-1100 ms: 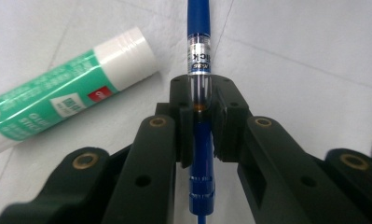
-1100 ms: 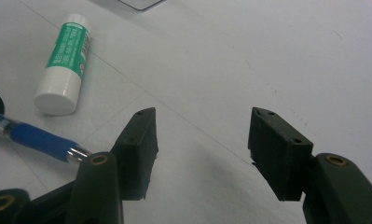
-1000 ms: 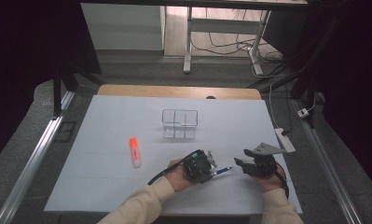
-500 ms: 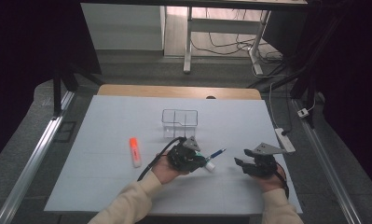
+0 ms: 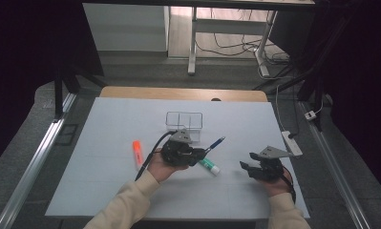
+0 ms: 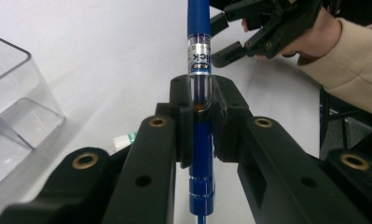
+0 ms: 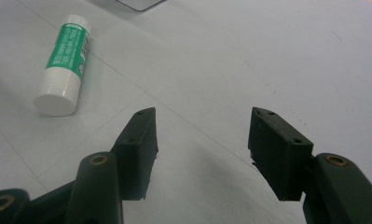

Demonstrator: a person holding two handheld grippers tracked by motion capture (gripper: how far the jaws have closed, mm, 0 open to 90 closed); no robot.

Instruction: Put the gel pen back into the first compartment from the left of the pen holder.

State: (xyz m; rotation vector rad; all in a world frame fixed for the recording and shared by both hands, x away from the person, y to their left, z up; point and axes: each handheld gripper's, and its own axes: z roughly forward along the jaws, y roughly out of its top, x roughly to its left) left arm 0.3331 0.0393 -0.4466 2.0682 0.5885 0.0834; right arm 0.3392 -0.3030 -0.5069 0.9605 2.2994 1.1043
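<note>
An orange highlighter (image 5: pixel 137 151) lies at the desk's (image 5: pixel 107 191) left. Your left gripper (image 5: pixel 197 153) pinches the blue pen (image 6: pixel 199 46) above the desk, just in front of the clear box (image 5: pixel 184 120). Your right gripper (image 7: pixel 201 140) hovers spread, empty, near the glue stick (image 7: pixel 65 63).

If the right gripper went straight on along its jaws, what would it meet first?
Probably nothing soon: the right gripper, jaws open and empty, points over bare white table. The glue stick lies off to the left of that line, though depth is hard to judge.

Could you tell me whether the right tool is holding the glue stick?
No, the right tool stands open and empty, with the glue stick lying apart on the table.
</note>
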